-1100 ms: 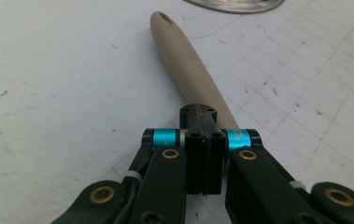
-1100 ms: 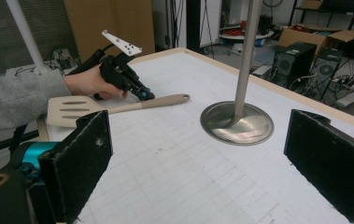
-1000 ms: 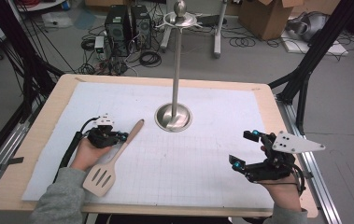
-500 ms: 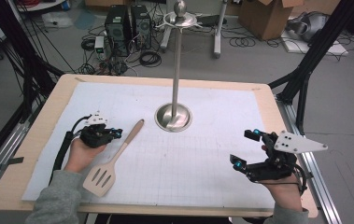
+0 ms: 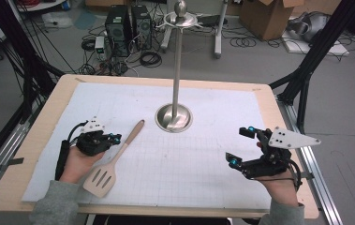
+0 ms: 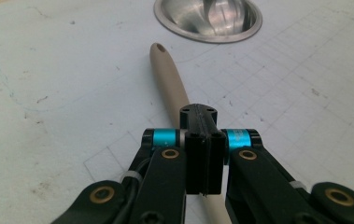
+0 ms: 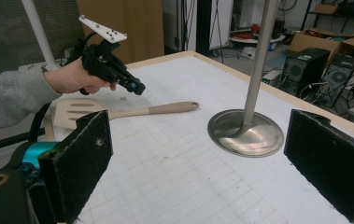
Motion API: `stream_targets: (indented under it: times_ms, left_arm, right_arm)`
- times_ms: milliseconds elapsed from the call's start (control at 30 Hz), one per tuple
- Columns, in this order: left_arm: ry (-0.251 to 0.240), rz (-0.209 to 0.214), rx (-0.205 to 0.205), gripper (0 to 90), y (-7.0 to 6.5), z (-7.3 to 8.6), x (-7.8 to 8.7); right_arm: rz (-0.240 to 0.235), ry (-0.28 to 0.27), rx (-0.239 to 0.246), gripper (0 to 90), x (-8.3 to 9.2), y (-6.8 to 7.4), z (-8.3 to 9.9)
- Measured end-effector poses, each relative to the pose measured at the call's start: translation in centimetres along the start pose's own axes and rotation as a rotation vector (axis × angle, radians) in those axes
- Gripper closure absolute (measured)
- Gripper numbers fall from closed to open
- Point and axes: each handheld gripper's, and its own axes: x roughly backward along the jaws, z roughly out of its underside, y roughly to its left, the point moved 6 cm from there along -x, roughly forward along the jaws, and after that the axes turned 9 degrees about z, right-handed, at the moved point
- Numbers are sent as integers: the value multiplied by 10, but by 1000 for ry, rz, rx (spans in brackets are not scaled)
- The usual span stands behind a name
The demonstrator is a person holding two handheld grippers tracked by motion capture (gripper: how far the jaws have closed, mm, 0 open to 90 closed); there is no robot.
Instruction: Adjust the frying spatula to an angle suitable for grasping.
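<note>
- The spatula (image 5: pixel 114 159) lies flat on the white gridded mat (image 5: pixel 203 154) that covers the desk (image 5: pixel 39 126). It is pale beige, with a slotted blade and a long rounded handle that has a small hole at its end.
- Taking the metal stand (image 5: pixel 174 117) as the landmark: the handle's end points toward the stand's round base and stops a little short of it, not touching, while the blade lies at the far end from the base, toward the person's edge of the desk.
- The left gripper (image 5: pixel 109 138) hovers just above the spatula's handle, on the side away from the stand, its jaws pressed together with nothing between them. In the left gripper view the closed tips sit over the handle, which runs out from under them toward the stand's base. In the right gripper view the left gripper is plainly clear of the spatula, raised off it in the hand.
- The right gripper (image 5: pixel 243 145) is held well to the other side of the stand, near the desk's right edge (far from the spatula). Its jaws stand wide apart and empty, and in the right gripper view the stand's base and pole show between the two black pads.
- The stand's thin pole rises upright from the base.
</note>
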Motion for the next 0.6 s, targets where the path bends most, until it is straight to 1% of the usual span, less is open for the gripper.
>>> stream_targets:
  times_ms: [33, 67, 100, 133, 200, 233, 267, 333, 367, 400, 433, 500, 567, 600]
  left_arm:
    - [-11, -6, 4, 839, -1, -1, 1]
    - [-28, -9, 20, 839, -2, -3, 3]
    - [-38, 1, 34, 808, -3, -4, 4]
    - [-46, 5, 38, 781, -5, -5, 5]
    - [-61, -9, 41, 700, -6, -7, 6]
    - [-73, -20, 53, 651, -7, -9, 6]
    - [-74, -21, 57, 595, -8, -10, 6]
    - [-75, -30, 48, 536, -10, -11, 6]
    - [-71, -29, 45, 454, -11, -11, 5]
    - [-62, -10, 41, 454, -13, -11, 4]
    - [-62, 4, 33, 403, -15, -11, 4]
    - [-61, -3, 0, 357, -17, -12, 3]
    - [-76, 12, -15, 265, -19, -15, 3]
    - [-81, 20, -13, 239, -21, -16, 3]
  right_arm:
    - [-4, -1, -4, 69, 0, 0, 0]
    - [-4, -1, -4, 69, 0, 0, 0]
    - [-3, -4, -5, 69, 0, -1, -1]
    - [-3, -5, -7, 69, 1, -1, -1]
    - [-4, -12, -3, 69, 2, -1, -2]
    - [-4, -13, -7, 69, 3, -1, -2]
    - [-4, -13, -8, 69, 3, -1, -2]
    - [-1, -14, -9, 68, 4, -2, -2]
    - [1, -15, -10, 68, 4, -3, -1]
    - [1, -15, -10, 68, 4, -3, -1]
    - [2, -15, -12, 69, 4, -4, -1]
    - [4, -12, -15, 69, 4, -4, -1]
    - [2, -20, -10, 69, 5, -4, -1]
    - [-1, -21, -10, 69, 5, -3, -2]
